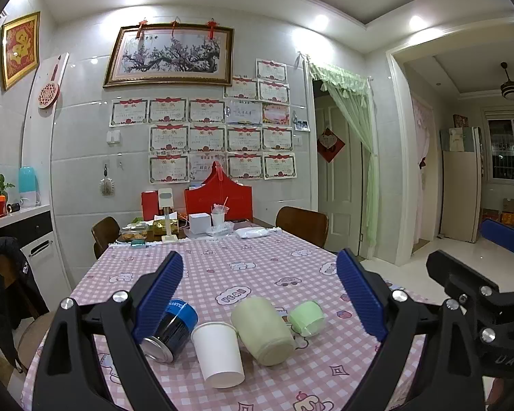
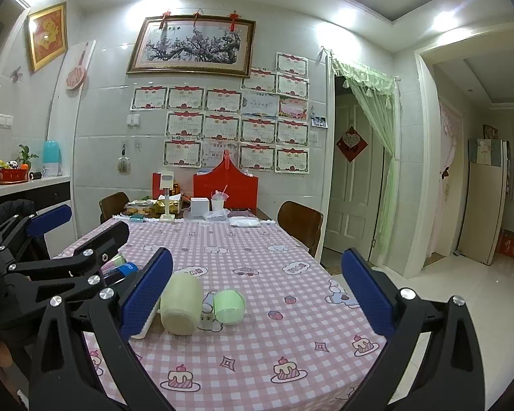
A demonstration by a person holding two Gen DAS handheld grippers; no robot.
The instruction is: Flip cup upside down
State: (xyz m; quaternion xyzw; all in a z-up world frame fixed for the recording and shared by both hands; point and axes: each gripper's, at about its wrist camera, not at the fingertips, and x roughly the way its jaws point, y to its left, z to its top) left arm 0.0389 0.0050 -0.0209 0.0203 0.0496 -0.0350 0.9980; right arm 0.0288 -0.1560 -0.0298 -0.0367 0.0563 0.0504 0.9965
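White paper cup (image 1: 218, 354), inverted, tabletop.

The left tongs (image 1: 260, 294) hang with their blue pads spread wide, nothing between them. The right tongs (image 2: 257, 294) sit just to their right, level with them, pads (image 2: 368, 296) equally wide apart and gripping nothing.

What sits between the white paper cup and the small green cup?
The pale green cup, lying on its side, touching the white paper cup; the small green cup lies just beyond. Left wrist view shows it.
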